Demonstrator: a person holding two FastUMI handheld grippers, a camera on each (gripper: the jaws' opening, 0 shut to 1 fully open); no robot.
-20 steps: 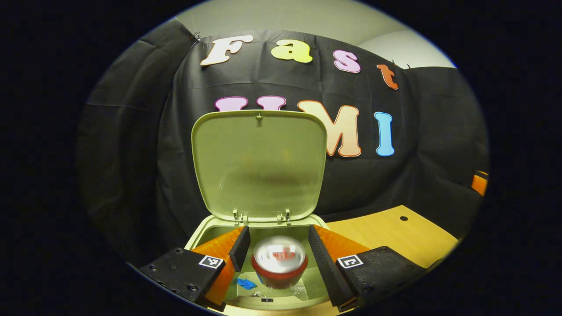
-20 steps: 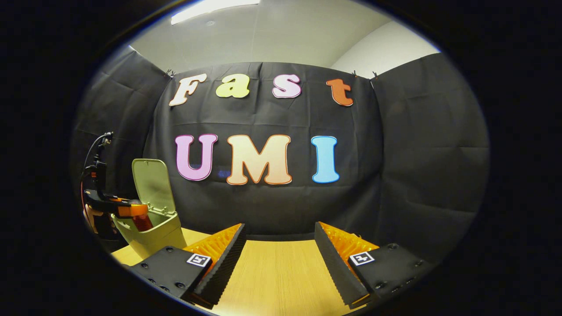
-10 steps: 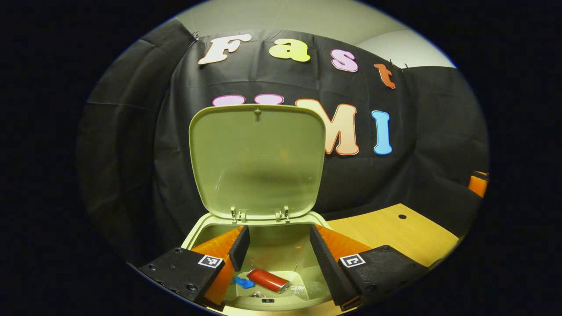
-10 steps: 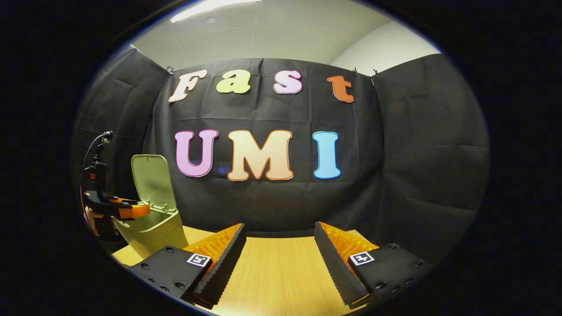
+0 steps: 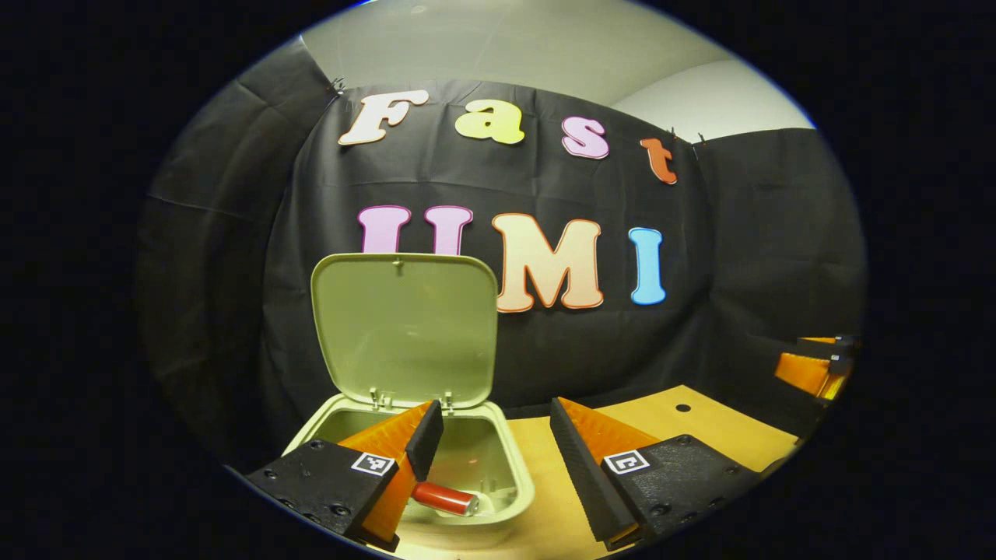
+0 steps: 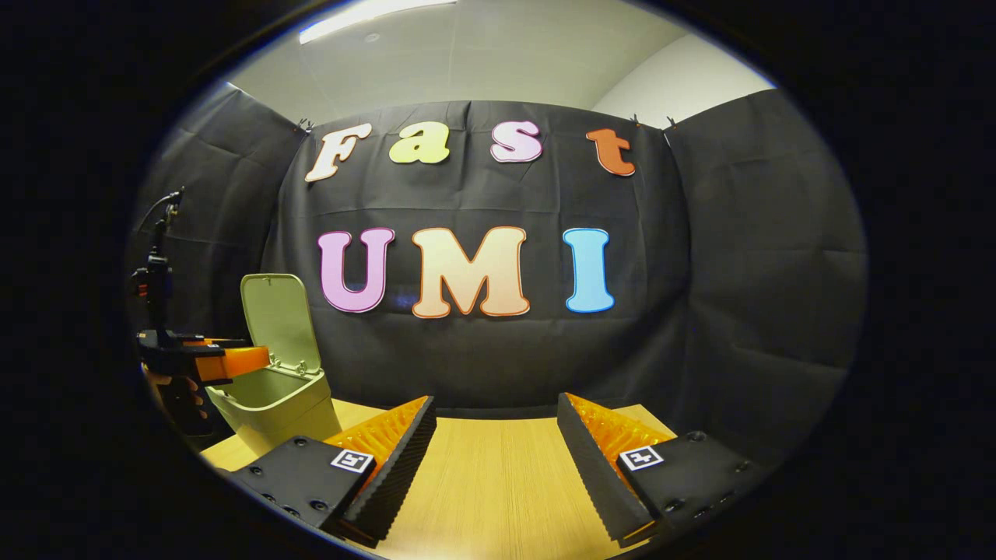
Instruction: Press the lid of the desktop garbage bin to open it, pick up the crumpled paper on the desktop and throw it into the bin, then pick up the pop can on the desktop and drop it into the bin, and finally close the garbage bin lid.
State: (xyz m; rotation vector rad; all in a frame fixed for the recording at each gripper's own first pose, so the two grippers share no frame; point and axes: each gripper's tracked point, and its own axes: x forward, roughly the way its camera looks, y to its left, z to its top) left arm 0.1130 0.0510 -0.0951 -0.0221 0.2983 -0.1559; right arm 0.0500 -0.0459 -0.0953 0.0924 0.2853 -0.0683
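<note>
Black cloth walls close off the booth behind a light wooden table [image 6: 490, 498]. On that table stands the pale green garbage bin [image 5: 510, 498], with its lid [image 5: 405, 330] swung up and standing nearly upright on its rear hinges, so the inside is open to view. Inside the bin lies the pop can [image 5: 445, 498], a red cylinder on its side with a silvery end facing right, resting low in the bin near its front wall.

The left hand-held gripper [image 5: 490, 459] hangs just above the bin's right rim, its fingers spread wide apart with nothing between them; one finger sits over the bin's opening and the other over bare table to the right of the bin. In the right gripper view that same left hand-held gripper [image 6: 222, 362] shows just left of the bin, level with its rim, held by a hand [image 6: 167, 389]. The right hand-held gripper [image 6: 494, 467] hovers over bare table well to the right of the bin, its fingers also spread wide and empty.

Compared with half a second ago, the left hand-held gripper has drawn back and shifted right of the bin, so the bin and lid look smaller and sit to the left. The can remains inside the bin. The right hand-held gripper has barely moved.
</note>
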